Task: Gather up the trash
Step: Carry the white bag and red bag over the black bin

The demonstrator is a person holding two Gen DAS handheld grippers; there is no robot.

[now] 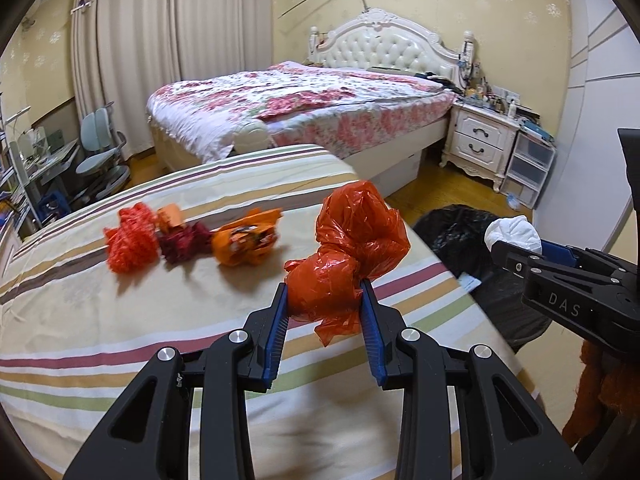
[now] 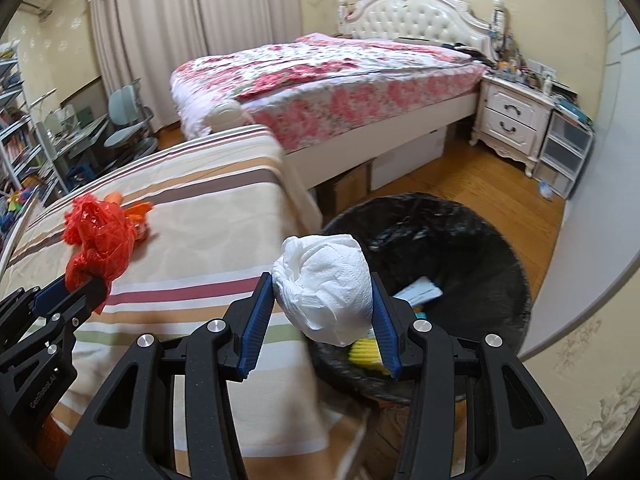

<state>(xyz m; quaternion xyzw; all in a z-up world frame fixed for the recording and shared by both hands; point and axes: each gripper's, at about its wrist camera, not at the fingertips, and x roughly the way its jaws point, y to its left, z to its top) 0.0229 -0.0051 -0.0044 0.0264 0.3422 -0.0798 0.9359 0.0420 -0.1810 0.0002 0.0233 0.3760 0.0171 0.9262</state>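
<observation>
**Both grippers loaded beside the bin**

My right gripper (image 2: 323, 298) is clenched on a crumpled white tissue wad (image 2: 326, 286), its blue pads pressed to both sides of the soft, creased ball. It hangs at the near rim of the black-lined trash bin (image 2: 480, 248), where a yellow scrap and a pale blue-and-white packet already lie inside.

To the bin's left, my left gripper (image 1: 324, 304) grasps a crinkled red plastic bag (image 1: 352, 256), glossy and bunched into two lumps, held above the striped cloth (image 1: 120, 360) covering the table.

Farther along that cloth from the bin lie three more pieces in a row: an orange wrapper (image 1: 246, 240), a dark red crumpled scrap (image 1: 184, 242), and a bright red mesh bundle (image 1: 132, 240), each touching its neighbour.

Beyond the bin, across the wooden floor (image 2: 480, 176), stand a bed with a floral cover (image 1: 300, 100) and a white nightstand (image 1: 480, 136). Curtains (image 1: 160, 40) hang along the far wall.
</observation>
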